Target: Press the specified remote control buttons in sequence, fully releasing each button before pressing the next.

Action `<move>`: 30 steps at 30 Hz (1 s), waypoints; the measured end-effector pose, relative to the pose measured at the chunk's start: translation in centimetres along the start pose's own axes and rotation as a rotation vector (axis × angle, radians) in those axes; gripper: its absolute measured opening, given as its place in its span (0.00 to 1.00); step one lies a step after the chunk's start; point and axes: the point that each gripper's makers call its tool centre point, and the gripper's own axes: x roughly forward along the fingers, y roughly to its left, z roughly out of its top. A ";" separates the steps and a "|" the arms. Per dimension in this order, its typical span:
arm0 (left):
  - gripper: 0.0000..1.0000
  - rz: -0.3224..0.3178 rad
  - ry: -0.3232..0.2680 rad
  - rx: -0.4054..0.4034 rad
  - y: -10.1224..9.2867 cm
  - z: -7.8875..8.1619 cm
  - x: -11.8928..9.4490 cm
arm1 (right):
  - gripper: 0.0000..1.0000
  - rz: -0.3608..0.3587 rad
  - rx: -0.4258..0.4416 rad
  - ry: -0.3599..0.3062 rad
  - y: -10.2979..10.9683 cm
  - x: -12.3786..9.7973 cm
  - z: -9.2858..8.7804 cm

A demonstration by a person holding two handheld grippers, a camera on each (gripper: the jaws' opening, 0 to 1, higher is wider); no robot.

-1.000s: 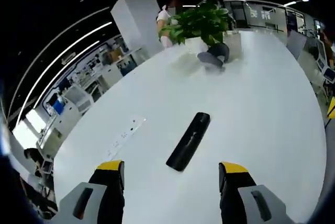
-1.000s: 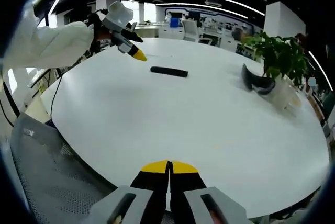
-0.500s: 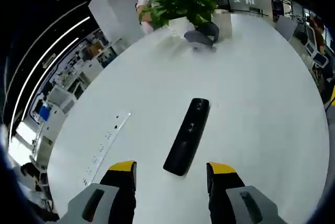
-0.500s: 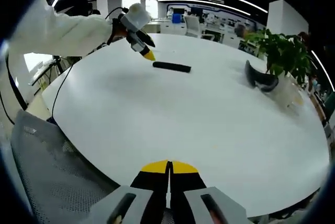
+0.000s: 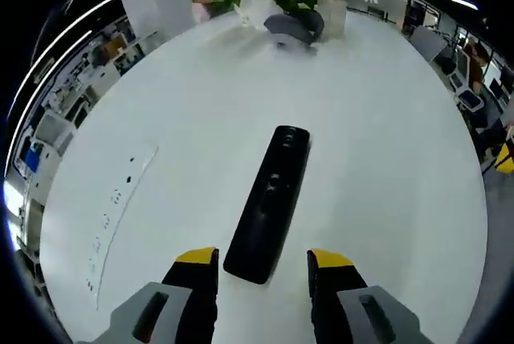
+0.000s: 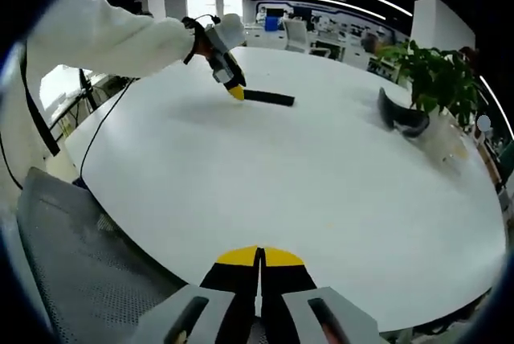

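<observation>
Left gripper (image 5: 262, 262) lined up over the long black plastic remote control (image 5: 268, 202)

Its fingers are apart, straddling the remote's near end, long axis running straight away across the white round counter (image 5: 385, 167); right gripper (image 6: 259, 257), fingers together, sits well apart.

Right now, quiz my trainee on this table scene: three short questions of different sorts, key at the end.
1. True or false: the left gripper has shut on the black remote.
2. Multiple choice: the right gripper is A) open, B) shut with nothing held, C) shut on the remote.
3. Fill in: beside the potted plant on the white table lies a dark ____.

Key: 1 false, its jaws stand apart by the remote's near end. 2 B. 3 headset.
</observation>
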 end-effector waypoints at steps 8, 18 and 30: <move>0.37 -0.096 0.035 -0.022 0.0 0.0 0.5 | 0.00 0.007 -0.001 0.010 0.1 0.1 -0.1; 0.25 -0.125 0.111 0.125 -0.5 -0.5 0.3 | 0.00 0.011 -0.005 0.010 0.3 0.1 -0.1; 0.23 -0.085 0.157 0.129 -1.9 -1.1 0.2 | 0.00 0.013 -0.015 0.004 0.4 0.0 0.0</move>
